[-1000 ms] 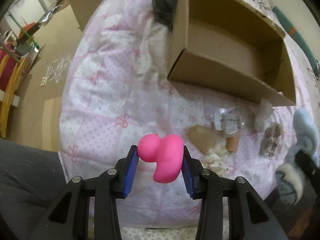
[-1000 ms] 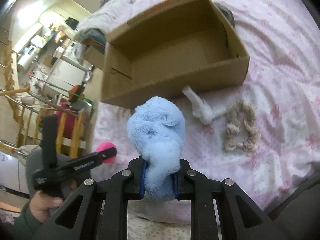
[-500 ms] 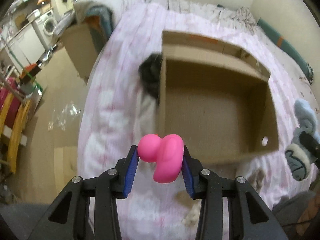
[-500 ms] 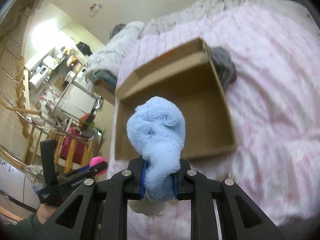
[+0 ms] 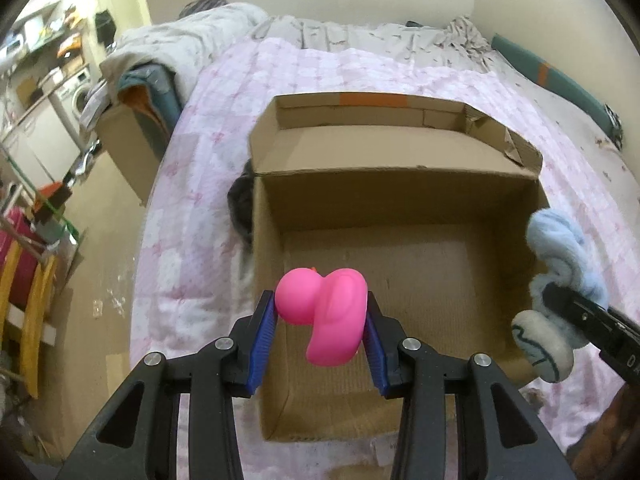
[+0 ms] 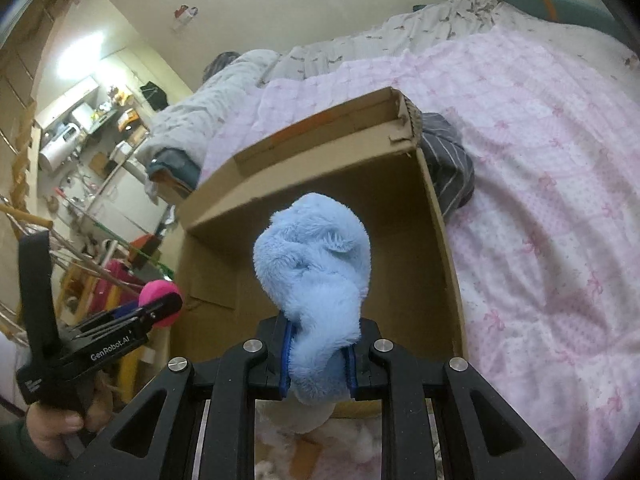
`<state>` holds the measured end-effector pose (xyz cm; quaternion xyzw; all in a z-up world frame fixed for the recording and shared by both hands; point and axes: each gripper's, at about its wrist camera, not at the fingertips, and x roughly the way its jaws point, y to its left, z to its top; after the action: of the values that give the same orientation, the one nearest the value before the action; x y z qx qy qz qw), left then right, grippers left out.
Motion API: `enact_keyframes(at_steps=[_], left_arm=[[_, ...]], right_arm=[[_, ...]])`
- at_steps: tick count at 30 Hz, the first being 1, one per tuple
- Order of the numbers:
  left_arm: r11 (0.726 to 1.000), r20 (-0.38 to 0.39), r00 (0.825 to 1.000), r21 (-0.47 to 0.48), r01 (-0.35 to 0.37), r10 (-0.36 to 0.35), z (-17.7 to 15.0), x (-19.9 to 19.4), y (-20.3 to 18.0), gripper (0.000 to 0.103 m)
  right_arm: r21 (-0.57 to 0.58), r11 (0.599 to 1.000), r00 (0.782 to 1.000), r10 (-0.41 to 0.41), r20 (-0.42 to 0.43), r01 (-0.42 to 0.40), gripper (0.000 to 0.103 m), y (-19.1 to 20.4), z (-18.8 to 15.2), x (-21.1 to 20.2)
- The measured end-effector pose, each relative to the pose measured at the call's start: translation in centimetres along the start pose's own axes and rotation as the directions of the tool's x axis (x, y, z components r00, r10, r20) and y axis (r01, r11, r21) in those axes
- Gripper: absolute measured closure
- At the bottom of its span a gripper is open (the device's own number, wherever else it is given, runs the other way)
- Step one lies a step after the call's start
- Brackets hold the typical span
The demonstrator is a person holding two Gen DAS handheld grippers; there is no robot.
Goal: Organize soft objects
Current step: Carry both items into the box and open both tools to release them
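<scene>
Now: one pink duck (image 5: 326, 314) | one blue plush (image 6: 316, 280) | one box (image 5: 400, 200), seemingly empty

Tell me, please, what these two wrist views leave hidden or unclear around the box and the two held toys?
- Left wrist view: the cardboard box hides most of the dark item beside it.
- Left wrist view: the right gripper is cut by the edge; the blue plush toy's held part is covered.
- Right wrist view: the blue plush hides the box floor behind it.
- Right wrist view: the pink rubber duck is mostly hidden by the left gripper.
</scene>
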<state>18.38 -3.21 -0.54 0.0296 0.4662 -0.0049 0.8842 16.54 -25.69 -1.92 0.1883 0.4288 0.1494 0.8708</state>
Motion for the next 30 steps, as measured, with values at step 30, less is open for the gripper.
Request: enact_keyframes(at_steps=[30], left_arm=[[1.0,-0.049,0.999,0.02,0.016,-0.015,-1.6,2.0,-0.6,0.065]], right_arm=[[-0.064,0.995,0.995,-0.074,-0.067,0.07,0.063,0.9,-1.3,2.6]])
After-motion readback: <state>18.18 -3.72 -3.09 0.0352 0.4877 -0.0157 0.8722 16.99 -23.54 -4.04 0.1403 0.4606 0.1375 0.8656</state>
